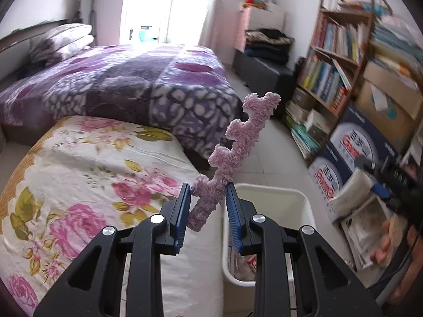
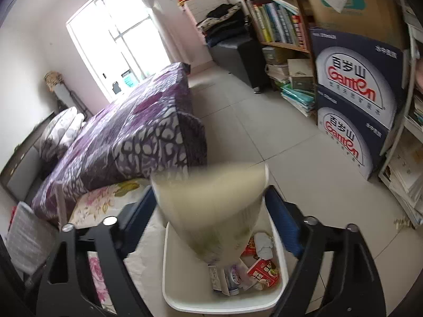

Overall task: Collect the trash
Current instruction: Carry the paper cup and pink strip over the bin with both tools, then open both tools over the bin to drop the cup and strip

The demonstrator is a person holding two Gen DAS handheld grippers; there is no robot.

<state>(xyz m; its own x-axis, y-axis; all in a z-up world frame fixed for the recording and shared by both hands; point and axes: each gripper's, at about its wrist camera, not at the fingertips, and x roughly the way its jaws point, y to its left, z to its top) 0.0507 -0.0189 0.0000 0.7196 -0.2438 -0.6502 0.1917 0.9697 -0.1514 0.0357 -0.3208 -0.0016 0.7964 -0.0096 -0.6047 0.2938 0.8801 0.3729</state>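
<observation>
My left gripper [image 1: 207, 194] is shut on a long pink fuzzy notched strip [image 1: 235, 148], held upright between the flowered bedding and the white trash bin [image 1: 298, 198]. My right gripper [image 2: 211, 200] is above the white trash bin [image 2: 171, 285]; a blurred cream paper cup [image 2: 214, 206] sits between its wide-set fingers, and I cannot tell if they grip it. The bin holds red snack wrappers [image 2: 264, 269], crumpled tissue and a small box. In the left wrist view the right gripper [image 1: 388, 182] shows at the right with the cup [image 1: 354, 192].
A bed with a purple blanket [image 1: 127, 84] and flowered bedding [image 1: 87, 185] lie left of the bin. A bookshelf [image 1: 333, 60], stacked books and blue water cartons [image 2: 354, 100] line the right wall. Tiled floor [image 2: 264, 121] runs between.
</observation>
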